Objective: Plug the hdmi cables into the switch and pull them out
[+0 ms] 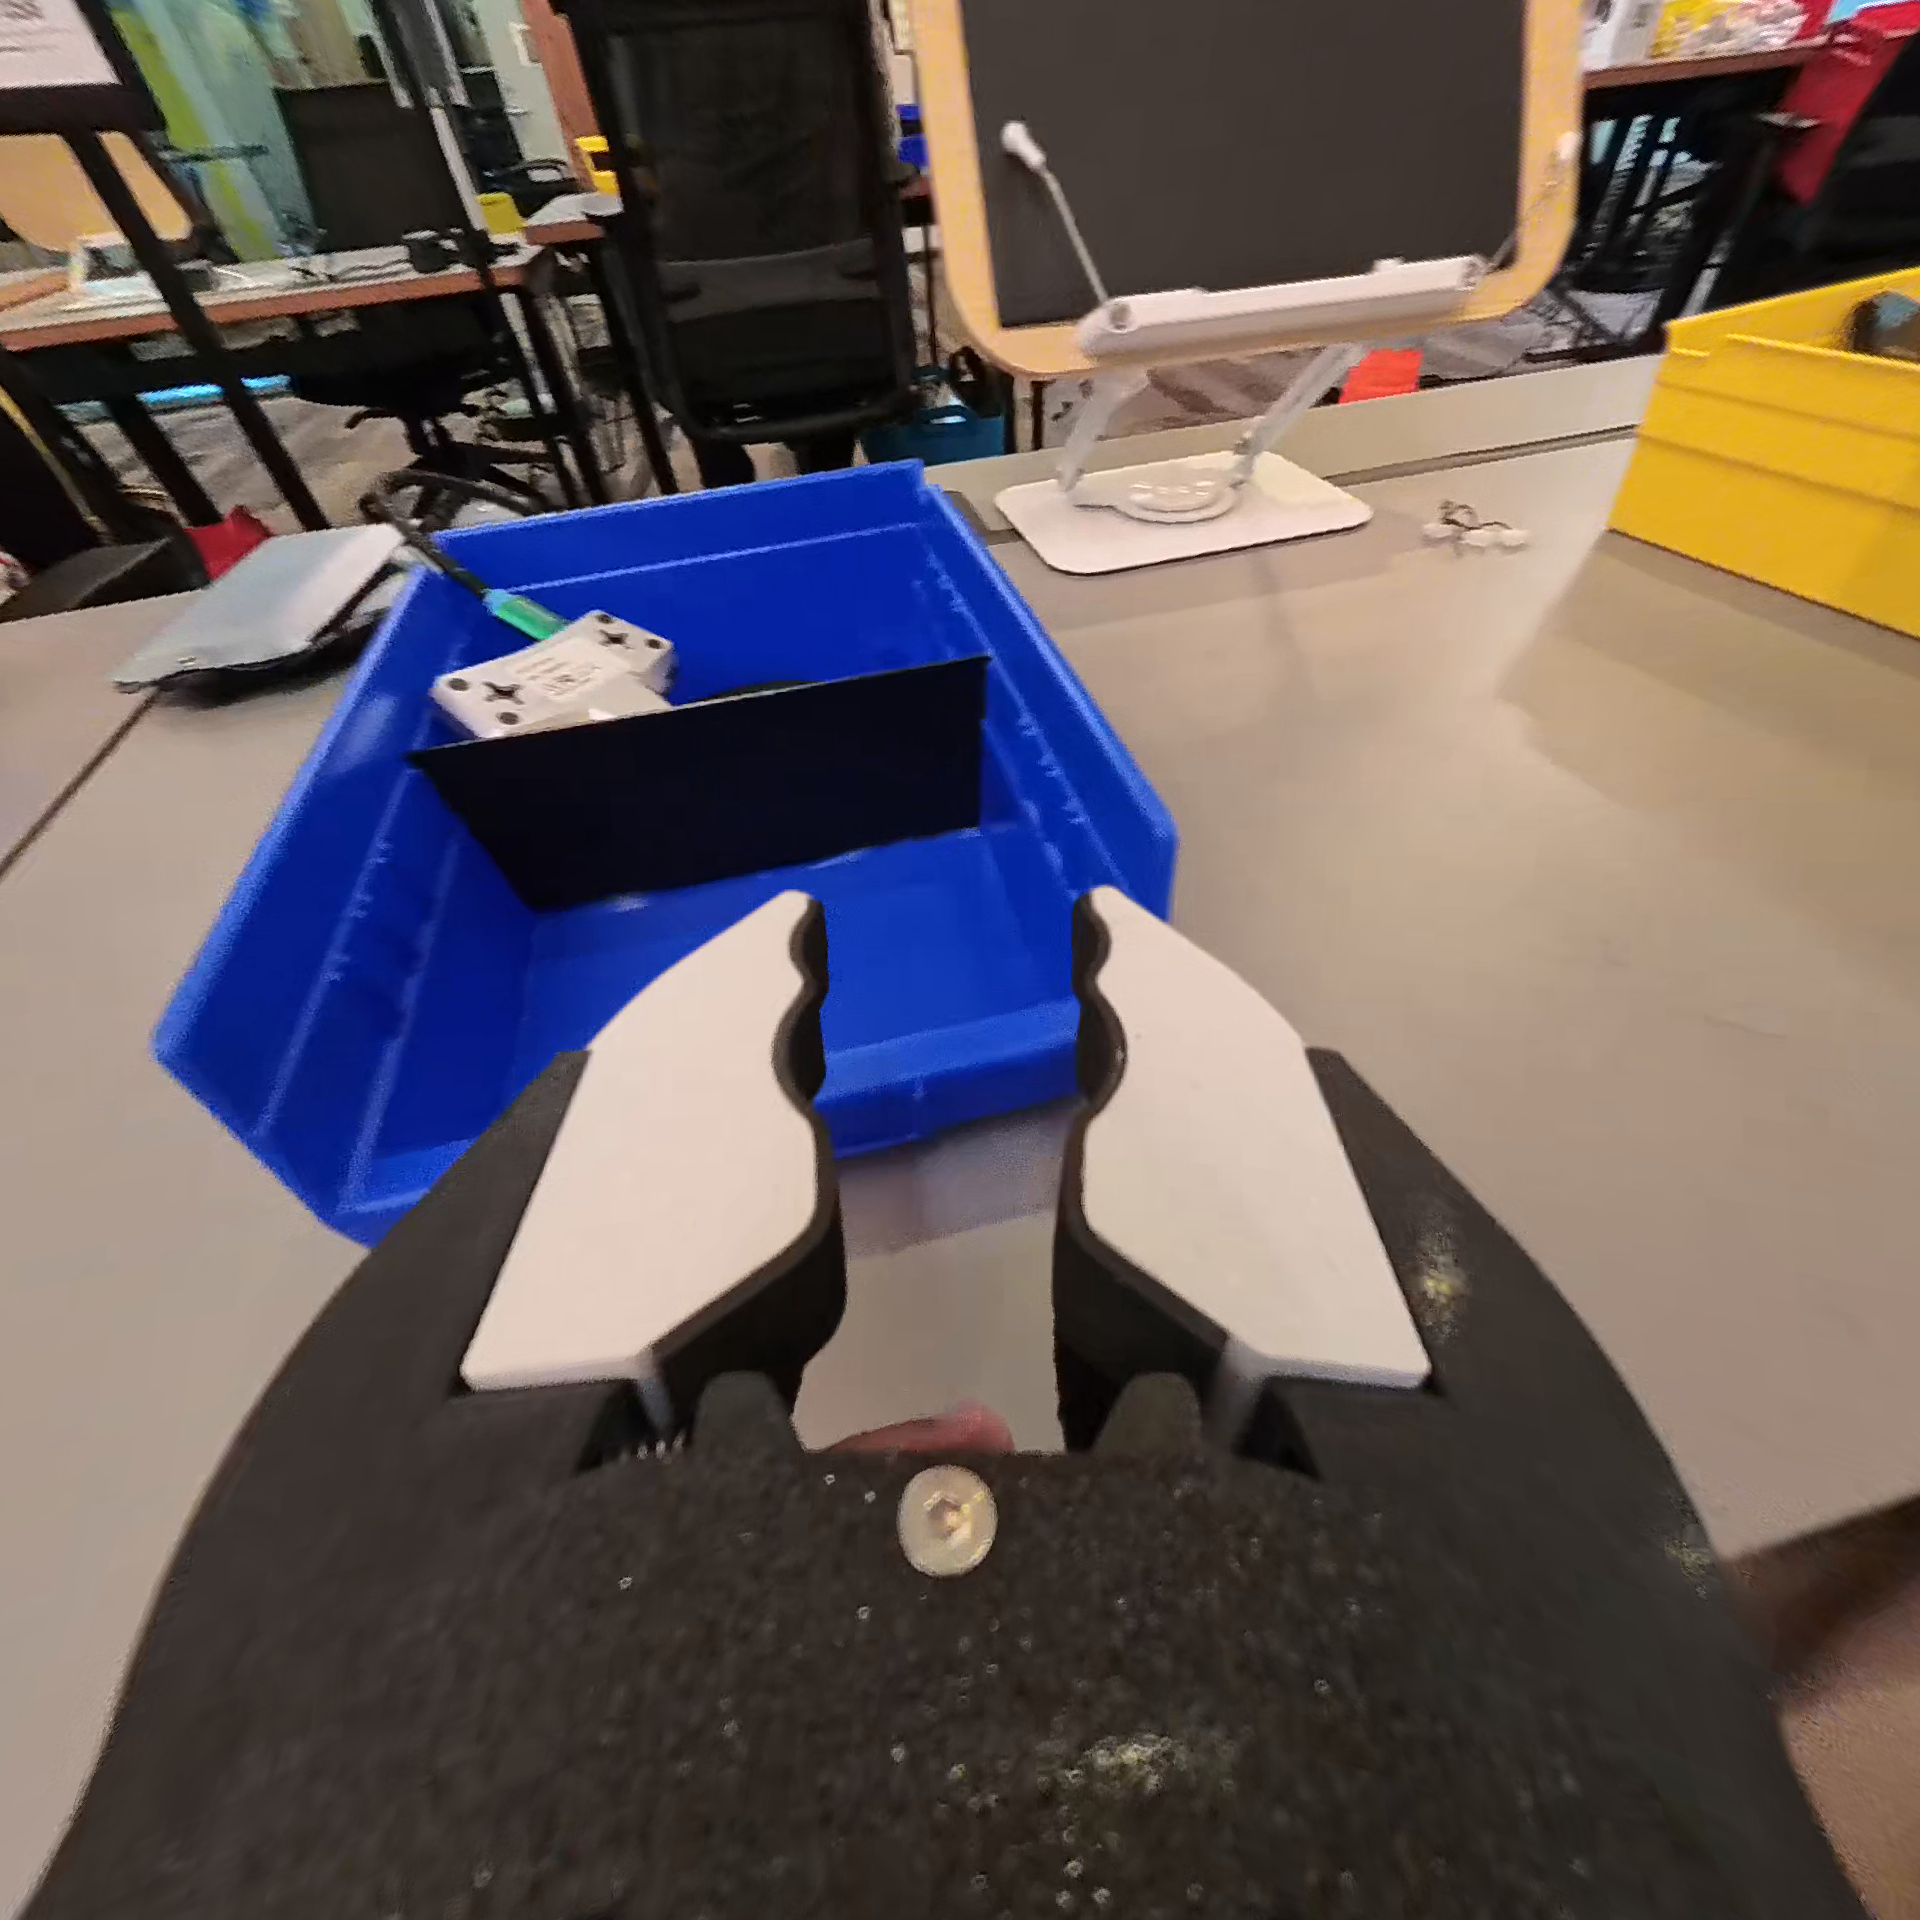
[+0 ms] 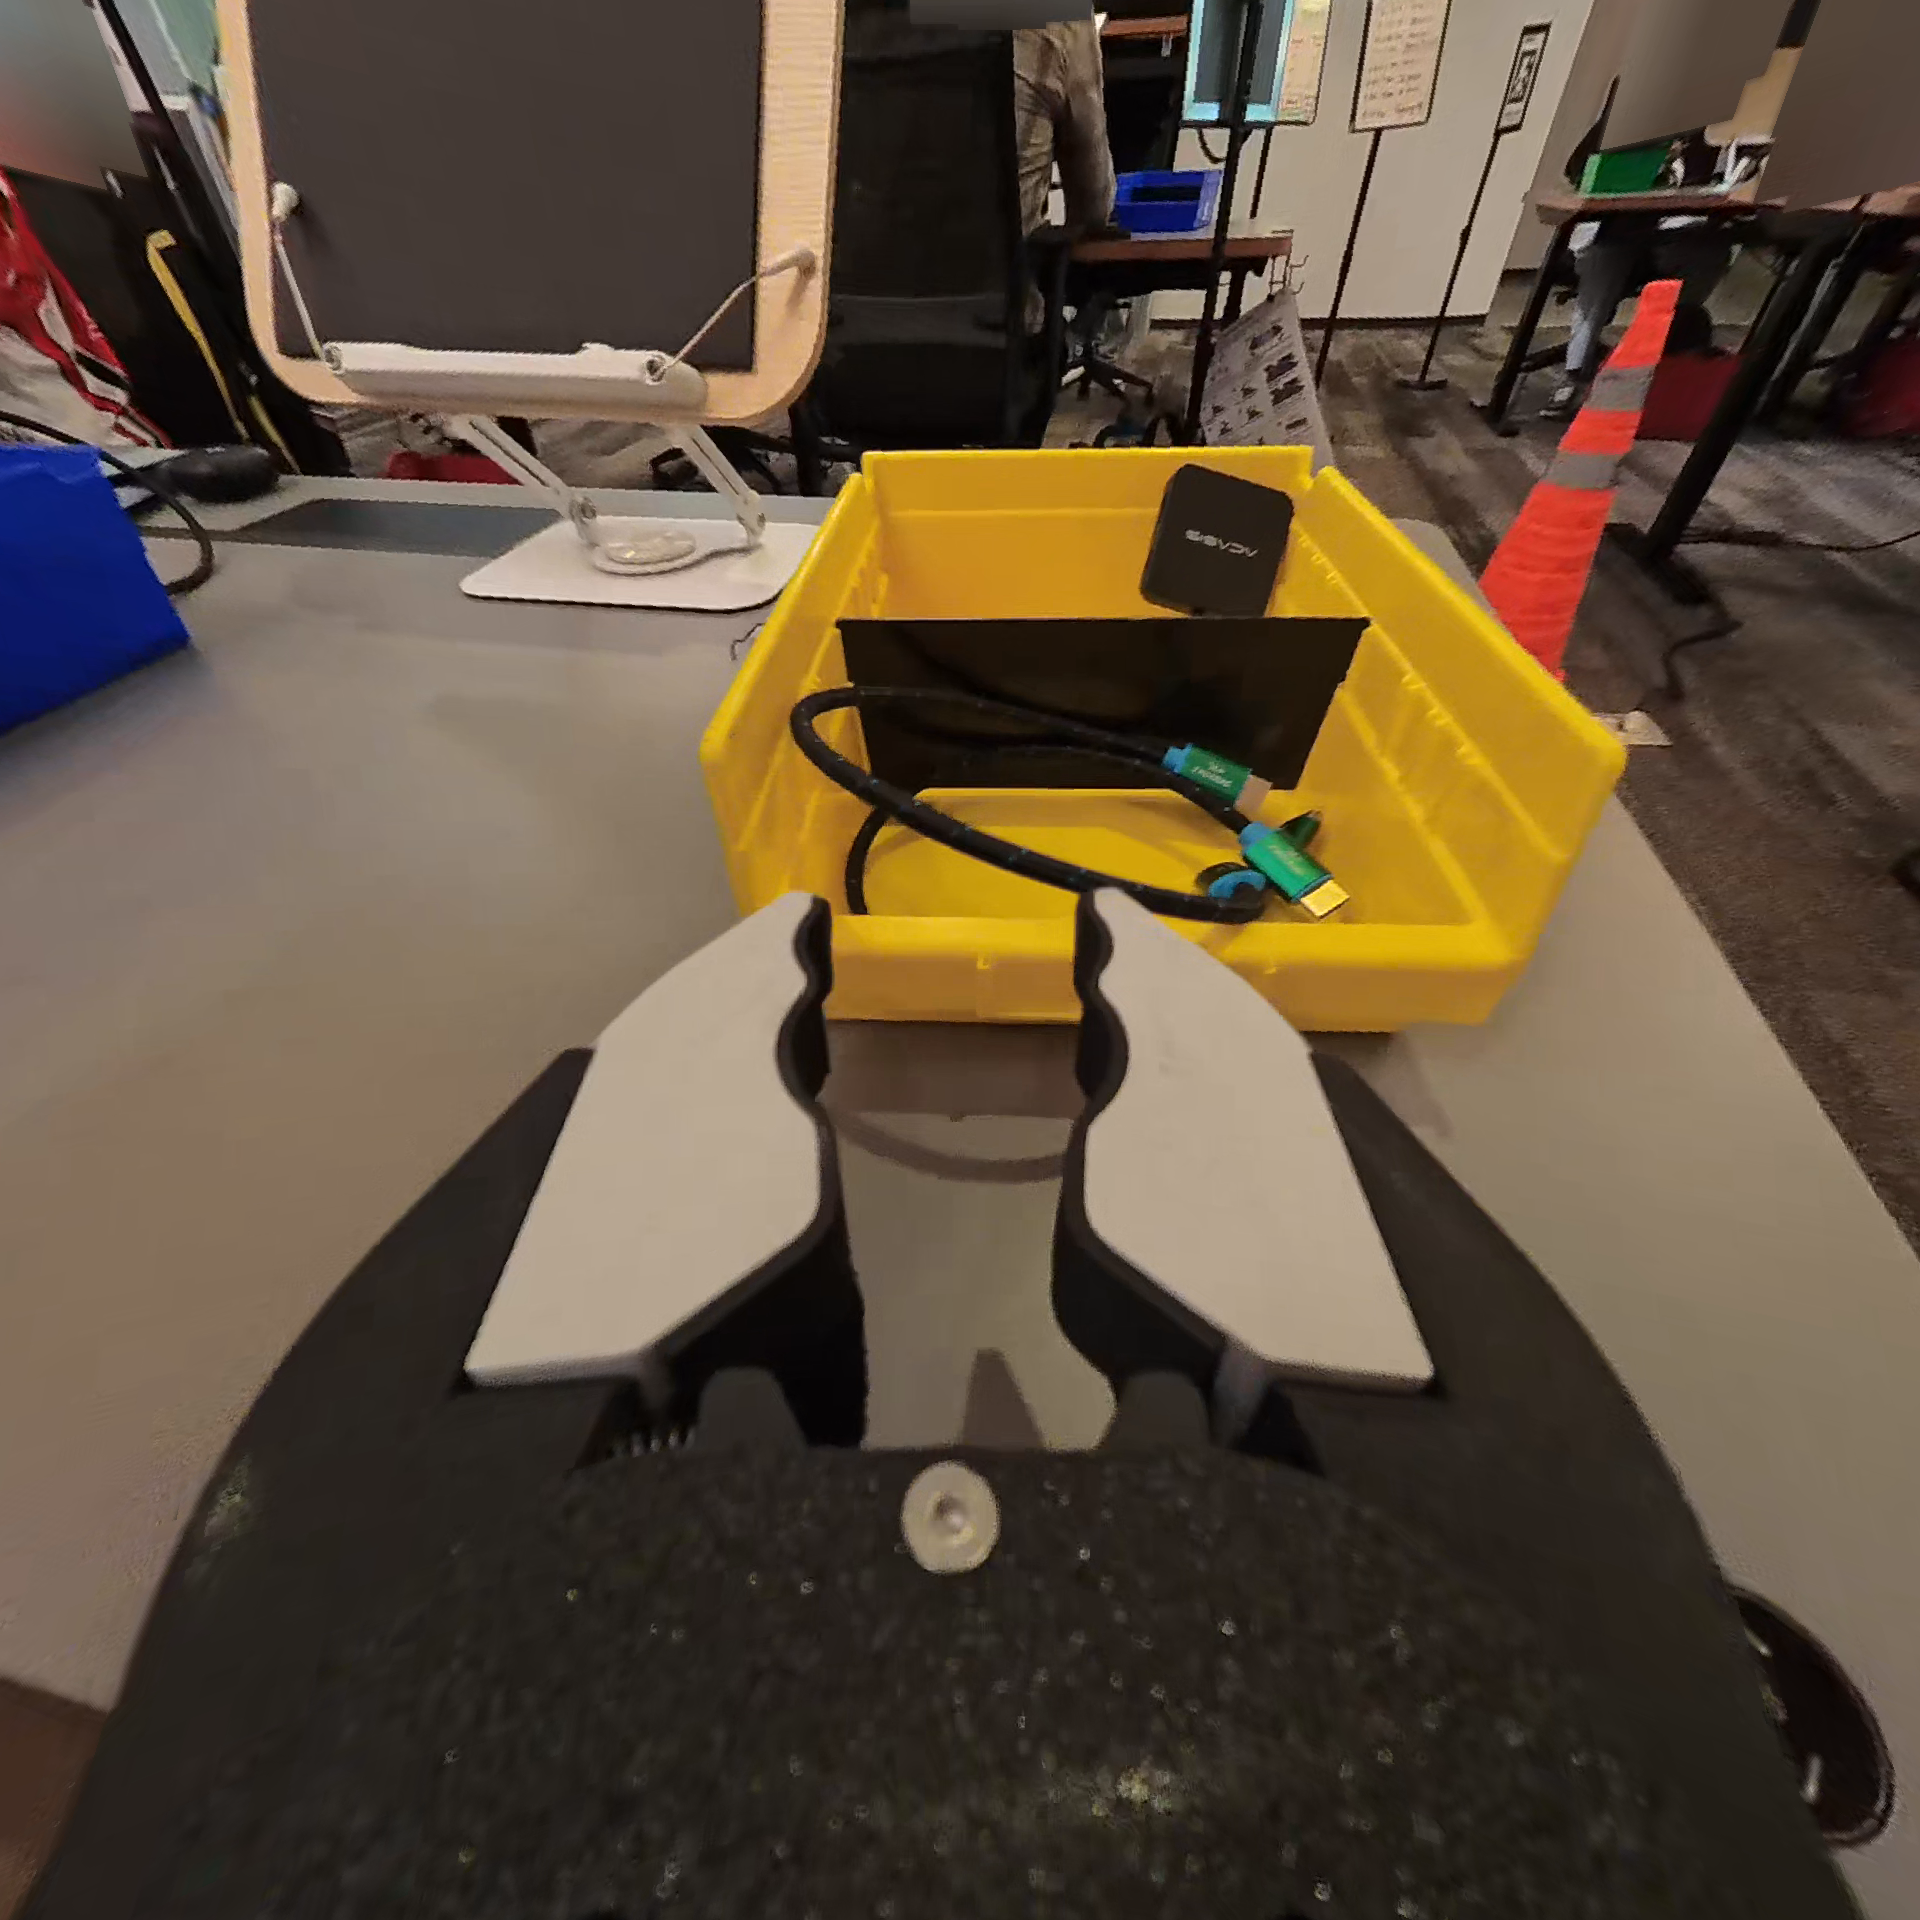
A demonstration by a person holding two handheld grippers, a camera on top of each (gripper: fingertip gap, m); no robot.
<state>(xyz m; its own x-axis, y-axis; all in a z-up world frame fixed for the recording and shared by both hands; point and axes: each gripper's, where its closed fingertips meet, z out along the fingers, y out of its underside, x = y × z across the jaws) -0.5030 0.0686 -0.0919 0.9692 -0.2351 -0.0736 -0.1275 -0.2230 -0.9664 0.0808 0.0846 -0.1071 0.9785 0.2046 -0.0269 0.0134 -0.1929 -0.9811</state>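
Nothing is plugged in yet by the look of it; both claws hang empty above the grey table (image 2: 416, 883). Centre frame in the right wrist view, the yellow bin (image 2: 1434, 727) holds the hdmi cables (image 2: 997, 831) before a black divider (image 2: 1101, 675), a black switch (image 2: 1216, 545) behind it. The right gripper (image 2: 951, 966), jaws moderately apart, must reach over the rim for a green plug (image 2: 1294, 868). The left gripper (image 1: 948, 971), likewise apart, faces a blue bin (image 1: 343, 935) holding a white box (image 1: 551, 675).

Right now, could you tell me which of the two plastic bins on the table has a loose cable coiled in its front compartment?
The yellow plastic bin: a black braided cable lies before its divider. The blue plastic bin's front compartment holds nothing.
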